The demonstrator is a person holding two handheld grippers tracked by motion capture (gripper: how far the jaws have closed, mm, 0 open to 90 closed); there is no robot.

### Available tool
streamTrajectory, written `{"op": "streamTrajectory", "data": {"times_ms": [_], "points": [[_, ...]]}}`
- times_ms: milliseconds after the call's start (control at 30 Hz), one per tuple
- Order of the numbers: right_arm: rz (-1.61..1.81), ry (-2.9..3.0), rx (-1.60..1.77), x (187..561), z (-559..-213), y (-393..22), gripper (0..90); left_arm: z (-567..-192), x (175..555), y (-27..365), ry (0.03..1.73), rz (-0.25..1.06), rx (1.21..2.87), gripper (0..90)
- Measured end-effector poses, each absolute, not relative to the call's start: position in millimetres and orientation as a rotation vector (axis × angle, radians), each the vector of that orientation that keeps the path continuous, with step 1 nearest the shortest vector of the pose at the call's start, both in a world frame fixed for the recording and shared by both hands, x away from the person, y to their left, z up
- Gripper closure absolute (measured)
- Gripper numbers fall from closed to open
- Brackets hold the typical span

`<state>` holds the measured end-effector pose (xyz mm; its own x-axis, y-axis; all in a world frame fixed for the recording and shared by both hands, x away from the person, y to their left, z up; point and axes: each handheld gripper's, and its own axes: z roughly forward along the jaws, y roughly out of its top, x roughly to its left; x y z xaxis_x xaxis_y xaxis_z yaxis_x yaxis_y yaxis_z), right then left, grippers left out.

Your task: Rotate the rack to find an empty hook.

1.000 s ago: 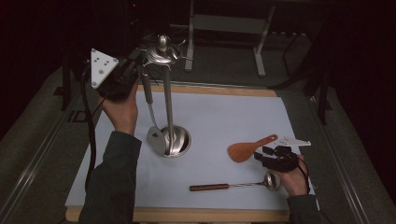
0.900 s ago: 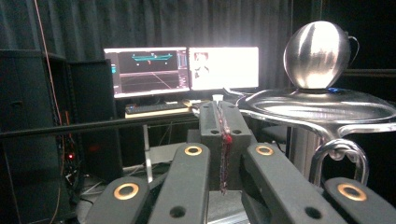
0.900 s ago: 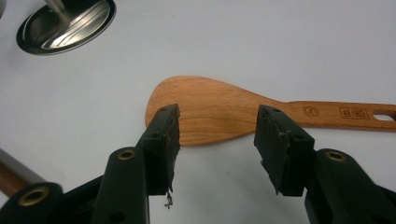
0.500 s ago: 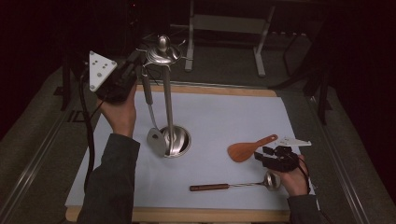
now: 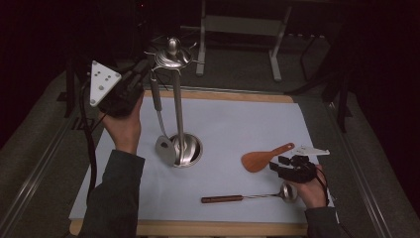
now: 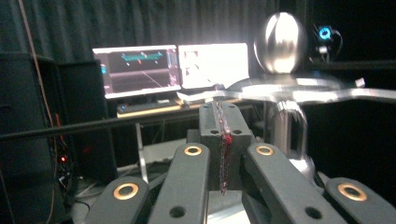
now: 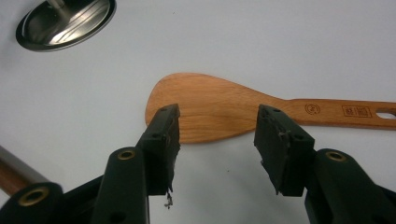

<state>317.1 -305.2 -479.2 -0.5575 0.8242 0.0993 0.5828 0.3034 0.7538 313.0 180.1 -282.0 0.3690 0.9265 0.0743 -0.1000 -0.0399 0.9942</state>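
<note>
A steel utensil stand (image 5: 177, 99) rises from the white mat (image 5: 237, 124), and a metal turner (image 5: 165, 148) hangs from its top ring. My left gripper (image 5: 146, 67) is held high beside that ring, shut. In the left gripper view its jaws (image 6: 222, 121) are pressed together in front of the stand's ball top (image 6: 280, 42), and nothing shows between them. My right gripper (image 5: 277, 161) rests low on the mat, open. Its pads straddle the blade of a wooden spatula (image 7: 210, 109) without touching it.
A ladle (image 5: 223, 199) with a brown handle lies on the mat near the front edge, its bowl by the right hand. The stand's round base (image 7: 65, 23) sits left of the spatula (image 5: 257, 160). Monitors (image 6: 173, 70) glow beyond the table.
The left gripper has drifted slightly down and to the left near the stand's top. The right gripper has stayed where it was.
</note>
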Motion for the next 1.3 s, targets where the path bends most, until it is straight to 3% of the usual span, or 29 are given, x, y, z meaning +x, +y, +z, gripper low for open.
{"op": "streamTrajectory", "data": {"times_ms": [500,767,1300], "points": [[1.075,2.286,1.249,316,-479,-302,49.7,-326,305,202,0.839,0.879,1.477,88.2],[1.071,2.293,1.243,316,-480,-301,49.7,-378,298,221,0.836,0.788,1.557,86.4],[1.074,2.31,1.217,314,-478,-294,49.7,-485,282,229,1.069,0.622,1.71,81.0]]}}
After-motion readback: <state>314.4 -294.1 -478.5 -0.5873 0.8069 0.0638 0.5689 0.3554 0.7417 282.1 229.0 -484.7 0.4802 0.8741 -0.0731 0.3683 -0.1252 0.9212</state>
